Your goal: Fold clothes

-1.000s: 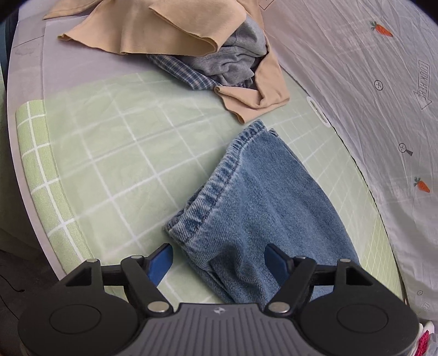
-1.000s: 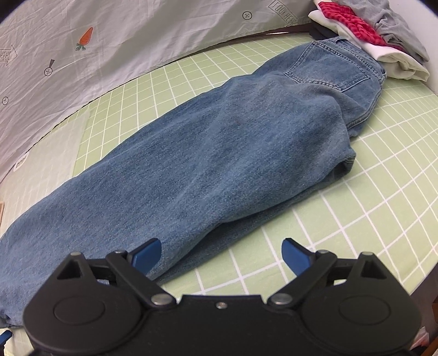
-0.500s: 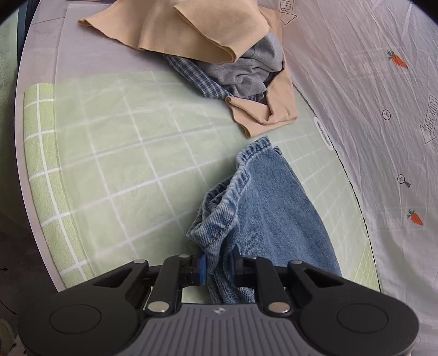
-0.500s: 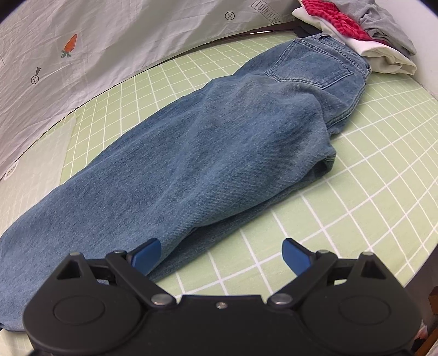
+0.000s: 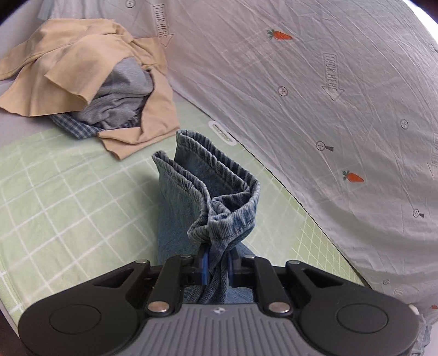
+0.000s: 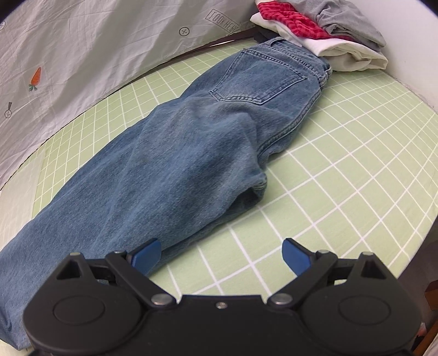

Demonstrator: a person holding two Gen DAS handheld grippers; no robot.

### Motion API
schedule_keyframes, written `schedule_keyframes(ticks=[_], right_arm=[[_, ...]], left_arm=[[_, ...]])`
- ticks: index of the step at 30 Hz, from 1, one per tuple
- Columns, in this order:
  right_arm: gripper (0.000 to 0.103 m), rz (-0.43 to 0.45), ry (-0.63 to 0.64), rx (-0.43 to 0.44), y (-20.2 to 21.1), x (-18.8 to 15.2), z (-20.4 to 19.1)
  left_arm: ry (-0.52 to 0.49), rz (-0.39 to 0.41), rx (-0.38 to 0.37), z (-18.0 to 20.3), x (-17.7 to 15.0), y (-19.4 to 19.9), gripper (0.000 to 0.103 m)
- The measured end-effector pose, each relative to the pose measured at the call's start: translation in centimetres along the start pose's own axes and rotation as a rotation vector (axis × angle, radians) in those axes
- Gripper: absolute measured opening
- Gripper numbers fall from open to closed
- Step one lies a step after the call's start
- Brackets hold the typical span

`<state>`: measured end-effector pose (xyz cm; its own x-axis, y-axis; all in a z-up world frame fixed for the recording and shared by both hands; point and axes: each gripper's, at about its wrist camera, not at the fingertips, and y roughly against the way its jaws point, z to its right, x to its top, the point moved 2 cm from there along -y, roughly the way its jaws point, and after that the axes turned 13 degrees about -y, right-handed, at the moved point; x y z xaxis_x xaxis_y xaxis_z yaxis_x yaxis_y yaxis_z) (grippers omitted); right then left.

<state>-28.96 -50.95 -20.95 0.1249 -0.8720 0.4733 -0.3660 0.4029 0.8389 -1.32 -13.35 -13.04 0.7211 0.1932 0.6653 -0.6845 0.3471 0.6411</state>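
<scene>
Denim hems of the jeans (image 5: 219,197) pinched in the left tool (image 5: 218,264), right tool (image 6: 221,252) spread empty beside the leg; best carried level toward the waistband, hems aligned.

Left gripper (image 5: 218,263) jaws newly clamped on jeans (image 5: 208,189) hem, now lifted off mat (image 5: 68,191).

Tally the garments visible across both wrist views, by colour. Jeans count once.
Blue denim jeans: 1
Tan garment: 1
Grey garments: 2
Blue plaid garment: 1
Red garment: 1
White garment: 1
Total: 7, counting only pieces that show in the piles.
</scene>
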Motion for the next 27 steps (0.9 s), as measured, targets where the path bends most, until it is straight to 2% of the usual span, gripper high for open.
schedule_keyframes(ticks=[5, 8, 12, 13, 15, 17, 21, 23, 27], right_arm=[[0.096, 0.018, -0.016, -0.013, 0.0, 2.3, 2.6], [0.096, 0.032, -0.036, -0.034, 0.0, 3.5, 4.7], [0.096, 0.03, -0.082, -0.053, -0.5, 4.8, 7.0], [0.096, 0.03, -0.083, -0.055, -0.6, 5.0, 7.2], [0.096, 0.029, -0.071, -0.054, -0.8, 5.2, 7.3], [0.096, 0.025, -0.056, -0.047, -1.0, 5.2, 7.1], [0.097, -0.002, -0.044, -0.027, -1.7, 5.1, 6.2], [0.097, -0.007, -0.03, -0.017, -1.9, 4.9, 5.4], [0.097, -0.012, -0.006, 0.006, -2.1, 4.8, 4.0]], left_arm=[[-0.136, -0.066, -0.082, 6.1, -1.7, -1.9, 0.013], [-0.239, -0.148, -0.14, 9.5, -4.0, -3.6, 0.013], [-0.371, -0.389, -0.127, 12.2, -8.9, -7.4, 0.015], [-0.383, -0.423, -0.112, 12.4, -9.7, -8.0, 0.017], [-0.4, -0.412, -0.108, 12.5, -9.9, -7.8, 0.02], [-0.395, -0.422, -0.12, 12.4, -9.7, -7.7, 0.031], [-0.401, -0.422, -0.154, 12.2, -8.9, -6.7, 0.042], [-0.41, -0.391, -0.178, 12.1, -8.3, -5.6, 0.05], [-0.384, -0.301, -0.207, 11.4, -6.3, -3.8, 0.056]])
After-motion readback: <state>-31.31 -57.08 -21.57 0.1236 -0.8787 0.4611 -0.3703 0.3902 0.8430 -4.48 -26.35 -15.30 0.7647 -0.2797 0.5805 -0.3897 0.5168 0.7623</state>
